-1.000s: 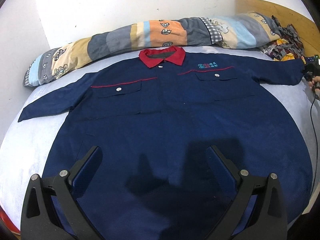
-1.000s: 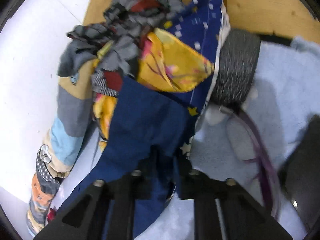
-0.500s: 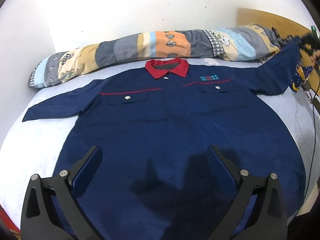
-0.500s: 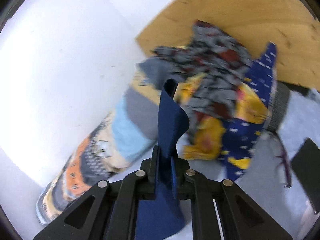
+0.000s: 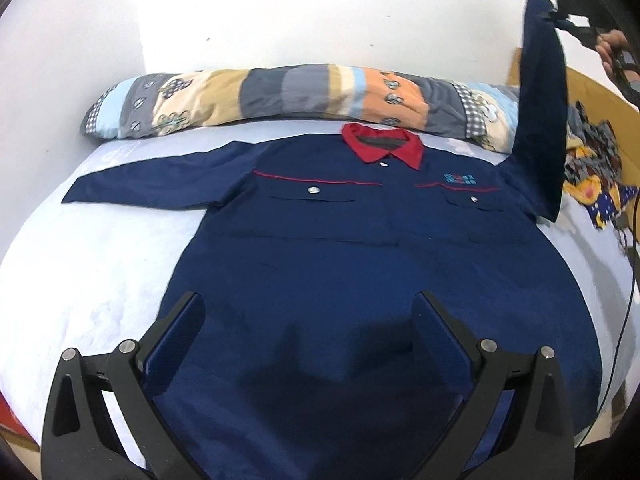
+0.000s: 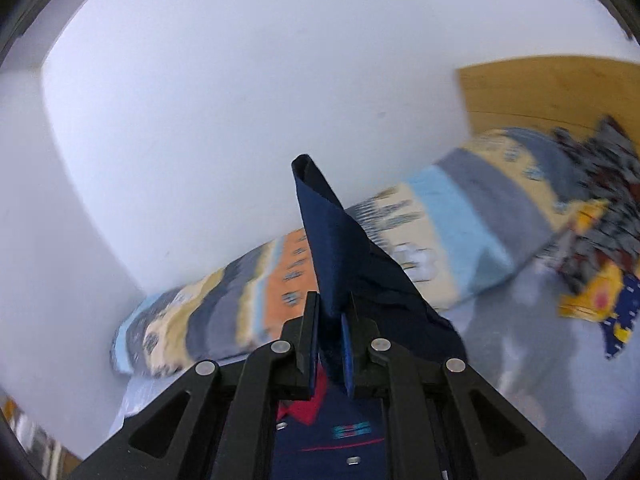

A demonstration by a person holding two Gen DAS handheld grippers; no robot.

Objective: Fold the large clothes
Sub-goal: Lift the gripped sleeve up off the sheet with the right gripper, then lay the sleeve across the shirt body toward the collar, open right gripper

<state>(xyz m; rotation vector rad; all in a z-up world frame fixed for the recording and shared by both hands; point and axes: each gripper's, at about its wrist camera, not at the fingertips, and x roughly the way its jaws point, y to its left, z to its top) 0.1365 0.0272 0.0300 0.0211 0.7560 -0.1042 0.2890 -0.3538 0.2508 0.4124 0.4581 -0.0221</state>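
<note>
Two hand-held grippers: left (image 5: 308,344) wide, right (image 6: 330,344) pinching one jacket's (image 5: 360,264) sleeve (image 6: 332,248).

jacket (image 5: 360,264) — smooth navy cloth | headboard (image 6: 540,88) — matt wood

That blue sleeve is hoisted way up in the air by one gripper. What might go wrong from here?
1. The right gripper pinches only the narrow end of the sleeve; a tug might slip it free.
2. The left gripper hovers open over the shirt, pinning nothing, so the lifted sleeve may drag the shirt's body askew.
3. The loose pile of clothes lies close beside that sleeve and might get caught up in the fold.
</note>
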